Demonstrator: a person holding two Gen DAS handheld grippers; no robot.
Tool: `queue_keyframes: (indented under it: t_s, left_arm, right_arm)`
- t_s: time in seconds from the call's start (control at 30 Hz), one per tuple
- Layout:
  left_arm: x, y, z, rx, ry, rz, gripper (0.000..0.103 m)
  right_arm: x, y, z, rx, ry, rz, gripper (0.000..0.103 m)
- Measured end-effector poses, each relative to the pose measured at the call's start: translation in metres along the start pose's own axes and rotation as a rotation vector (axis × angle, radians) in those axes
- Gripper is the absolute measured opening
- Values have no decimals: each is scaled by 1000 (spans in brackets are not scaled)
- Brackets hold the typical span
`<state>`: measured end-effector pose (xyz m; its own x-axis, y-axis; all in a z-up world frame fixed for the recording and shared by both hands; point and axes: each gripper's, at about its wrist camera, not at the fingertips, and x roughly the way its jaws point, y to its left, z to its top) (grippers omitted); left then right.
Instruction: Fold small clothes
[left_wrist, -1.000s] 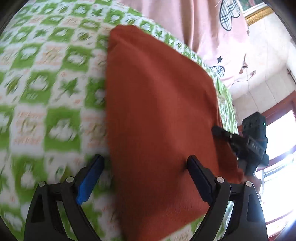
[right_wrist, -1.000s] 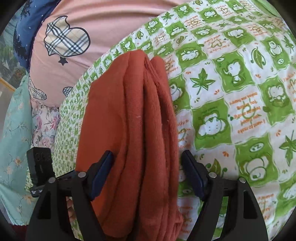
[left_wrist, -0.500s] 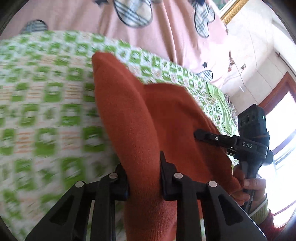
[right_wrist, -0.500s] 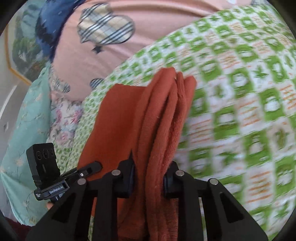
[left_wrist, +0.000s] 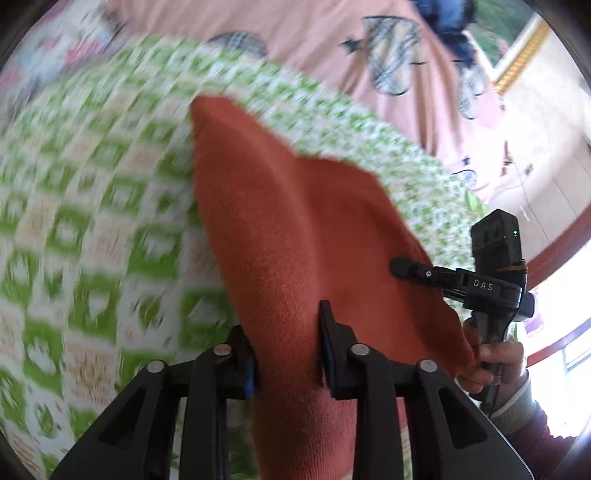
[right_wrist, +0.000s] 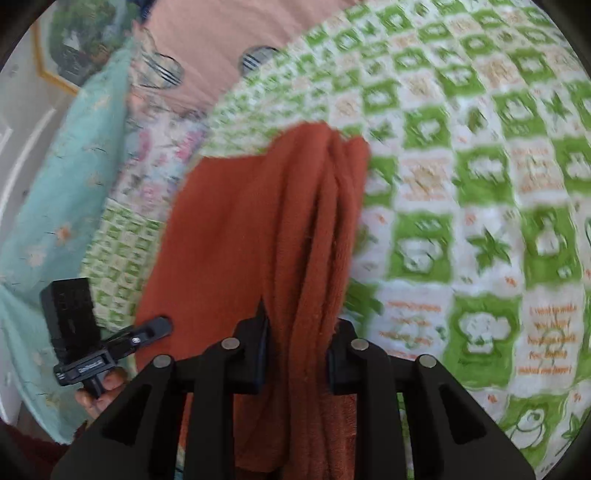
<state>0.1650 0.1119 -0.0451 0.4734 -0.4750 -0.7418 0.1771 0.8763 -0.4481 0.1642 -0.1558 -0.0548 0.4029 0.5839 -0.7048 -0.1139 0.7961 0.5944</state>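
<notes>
A rust-orange knit garment (left_wrist: 295, 236) lies partly lifted off the green-and-white checked bedspread (left_wrist: 92, 221). My left gripper (left_wrist: 286, 343) is shut on its near edge, with the cloth bunched between the jaws. My right gripper (right_wrist: 299, 339) is shut on the garment's (right_wrist: 258, 229) other near edge, where several layers hang in folds. Each gripper shows in the other's view: the right one (left_wrist: 406, 266) at the cloth's right side, the left one (right_wrist: 155, 326) at the lower left. The far end of the garment still rests on the bedspread (right_wrist: 480, 184).
A pink sheet with plaid hearts (left_wrist: 369, 48) lies beyond the bedspread. A light turquoise floral cloth (right_wrist: 62, 177) lies at the left of the right wrist view. A gold-framed picture (left_wrist: 517, 48) hangs on the wall, and a window (left_wrist: 565, 314) is at the right.
Both grippers went from open around the garment's edges to shut on them, then lifted the near end up off the bedspread. The views are blurred by motion.
</notes>
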Motion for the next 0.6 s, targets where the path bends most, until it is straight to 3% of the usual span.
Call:
queue_keyframes:
  t_s: [0.13, 0.27, 0.33, 0.43, 0.5, 0.53, 0.6]
  left_arm:
    - [-6, 21, -14, -88, -21, 0, 56]
    - [-27, 34, -19, -138, -99, 14, 58]
    - [-33, 34, -17, -145, -122, 31, 58]
    - [-34, 27, -15, -107, -120, 55, 57]
    - [-29, 20, -16, -72, -102, 75, 57]
    - [-27, 17, -15, -64, -96, 83, 57]
    - [-20, 11, -16, -52, -79, 82, 57]
  right_arm:
    - [-13, 1, -1, 20, -14, -62, 46]
    - [-49, 26, 10, -61, -148, -211, 47]
    - [-55, 39, 22, -103, -178, -205, 47]
    - [-36, 51, 40, -124, -137, -185, 46]
    - [-21, 48, 46, -120, -108, -203, 40]
    - [-13, 44, 48, -106, -87, -212, 27]
    - [-2, 39, 48, -91, -61, -222, 12]
